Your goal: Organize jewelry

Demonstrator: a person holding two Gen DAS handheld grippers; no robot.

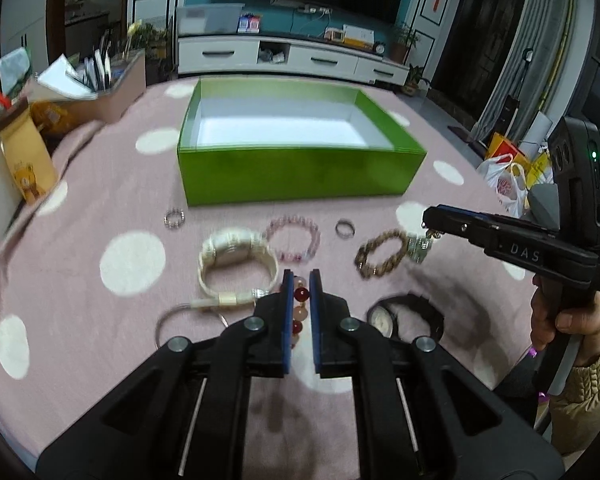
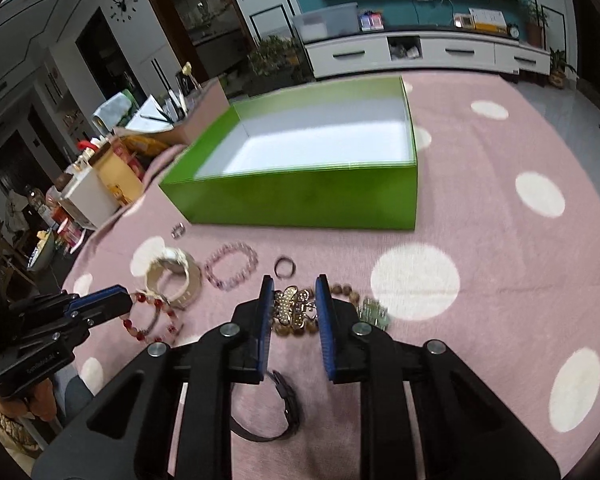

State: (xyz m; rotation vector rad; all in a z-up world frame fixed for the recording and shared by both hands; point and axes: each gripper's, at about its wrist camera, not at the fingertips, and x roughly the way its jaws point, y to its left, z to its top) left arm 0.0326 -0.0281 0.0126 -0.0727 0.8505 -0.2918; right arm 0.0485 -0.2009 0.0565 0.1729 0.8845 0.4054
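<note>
Black tongs in the left hand, the left gripper (image 1: 301, 280), are filling the bottom of the left wrist view, their blue pads clenching a bracelet of red and pale beads (image 1: 301, 295) that is hanging between them. Just beyond, on the pink spotted tablecloth (image 1: 100, 200), a white bangle (image 1: 236, 260), a pink bead bracelet (image 1: 294, 236), a small ring (image 1: 345, 228), a brown bead bracelet (image 1: 381, 252) and a watch (image 1: 404, 318) are lying near one another, with a tiny beaded ring (image 1: 174, 218) off to the left. Behind them an open green box (image 1: 296, 176) is sitting with a bare white floor. At the right edge the right gripper (image 1: 430, 226) is reaching in, with something glittery dangling at its tip. Turning to the right wrist view, the right gripper (image 2: 294, 300) is grasping a gold brooch-like ornament (image 2: 290, 306) between its blue pads, above the brown beads (image 2: 340, 290). A dark watch strap (image 2: 284, 396) is lying beneath the tongs. At left the left gripper (image 2: 130, 300) is holding the red bracelet (image 2: 148, 316) clear of the cloth, beside the white bangle (image 2: 180, 276), and the green box (image 2: 300, 204) is standing farther back.
</note>
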